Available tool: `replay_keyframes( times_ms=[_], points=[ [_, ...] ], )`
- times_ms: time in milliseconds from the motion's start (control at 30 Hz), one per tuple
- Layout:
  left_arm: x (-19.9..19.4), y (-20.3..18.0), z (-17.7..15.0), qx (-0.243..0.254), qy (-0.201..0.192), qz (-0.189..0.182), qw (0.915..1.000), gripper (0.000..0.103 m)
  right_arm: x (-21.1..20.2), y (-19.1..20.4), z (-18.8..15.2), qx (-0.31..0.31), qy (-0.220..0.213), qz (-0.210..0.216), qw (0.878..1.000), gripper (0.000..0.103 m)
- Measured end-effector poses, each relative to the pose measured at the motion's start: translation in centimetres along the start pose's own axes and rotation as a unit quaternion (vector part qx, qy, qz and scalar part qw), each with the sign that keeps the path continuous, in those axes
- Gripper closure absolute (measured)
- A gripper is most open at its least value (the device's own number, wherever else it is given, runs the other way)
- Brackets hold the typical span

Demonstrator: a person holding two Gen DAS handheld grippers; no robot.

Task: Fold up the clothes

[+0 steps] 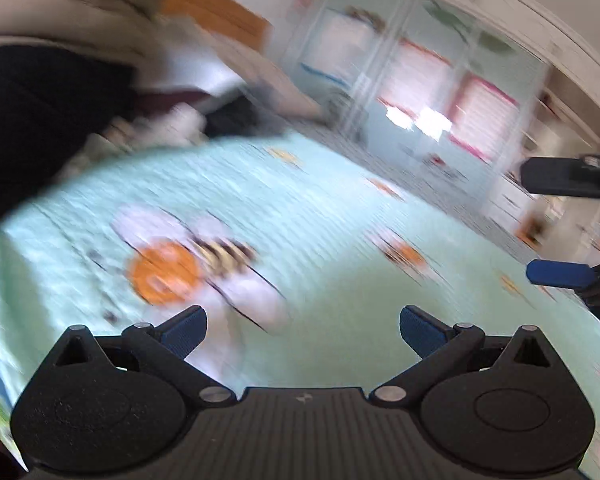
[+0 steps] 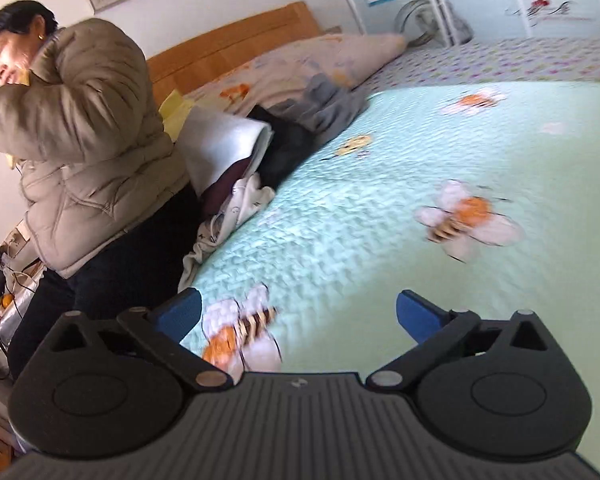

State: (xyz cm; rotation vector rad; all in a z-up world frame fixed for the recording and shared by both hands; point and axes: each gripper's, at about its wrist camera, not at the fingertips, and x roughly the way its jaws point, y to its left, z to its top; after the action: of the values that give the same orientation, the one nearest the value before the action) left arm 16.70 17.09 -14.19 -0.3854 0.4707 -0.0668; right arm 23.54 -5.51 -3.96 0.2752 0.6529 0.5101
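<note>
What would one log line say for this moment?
left gripper: open, empty | right gripper: open, empty | clothes pile: untouched, bed edge | quilt: bare

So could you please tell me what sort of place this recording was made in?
Most likely a home bedroom: a bed with a bee-print quilt, a wooden headboard and a pile of clothes.

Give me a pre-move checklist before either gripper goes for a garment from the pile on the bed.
1. Left gripper open and empty: ok.
2. Right gripper open and empty: ok.
3. Clothes pile in view at the bedspread's edge: ok.
4. Green bedspread bare for folding: ok.
5. Person in the beige jacket clear of the pile: not ok, standing right beside it.
6. Left wrist view sharp enough to aim: not ok, motion-blurred.
</note>
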Motion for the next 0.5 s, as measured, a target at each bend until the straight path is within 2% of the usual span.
replay_keyframes(
  times_ms=[33, 67, 133, 200, 267, 333, 367, 400, 500],
  points=[
    [-0.6, -1.0, -0.2, 0.023, 0.0, 0.0, 0.9997, 0.001, -1.6, 0.1, -0.6, -0.004, -0.001, -0.009, 1.0, 0.0],
    [-1.2, -2.3, -0.3, 0.054, 0.002, 0.017, 0.9984, 0.001, -3.2, 0.3, -1.1, -0.009, -0.002, -0.018, 1.0, 0.0],
    [-2.4, -5.4, -0.3, 0.125, 0.012, 0.075, 0.9893, 0.001, -6.1, 0.8, -2.1, -0.024, -0.003, -0.041, 0.999, 0.0],
    [-4.0, -8.5, 0.0, 0.202, 0.011, 0.158, 0.9664, 0.001, -8.5, 1.5, -3.2, -0.044, -0.011, -0.066, 0.997, 0.0],
    [-5.8, -11.9, -0.2, 0.277, -0.007, 0.237, 0.9311, 0.0, -10.4, 1.7, -4.1, -0.053, -0.026, -0.082, 0.995, 0.0],
    [-7.5, -14.7, -0.8, 0.338, -0.015, 0.265, 0.903, 0.0, -12.1, 1.6, -5.0, -0.053, -0.039, -0.095, 0.993, 0.0],
    [-8.3, -15.7, -1.1, 0.35, -0.01, 0.259, 0.9001, 0.0, -13.0, 1.5, -5.4, -0.053, -0.046, -0.102, 0.992, 0.0],
    [-8.8, -16.3, -1.3, 0.348, 0.002, 0.248, 0.9041, 0.0, -13.8, 1.5, -5.8, -0.053, -0.053, -0.108, 0.991, 0.0],
    [-10.0, -17.7, -2.0, 0.323, 0.066, 0.188, 0.9251, 0.0, -16.3, 1.2, -7.1, -0.054, -0.073, -0.127, 0.988, 0.0]
  ],
)
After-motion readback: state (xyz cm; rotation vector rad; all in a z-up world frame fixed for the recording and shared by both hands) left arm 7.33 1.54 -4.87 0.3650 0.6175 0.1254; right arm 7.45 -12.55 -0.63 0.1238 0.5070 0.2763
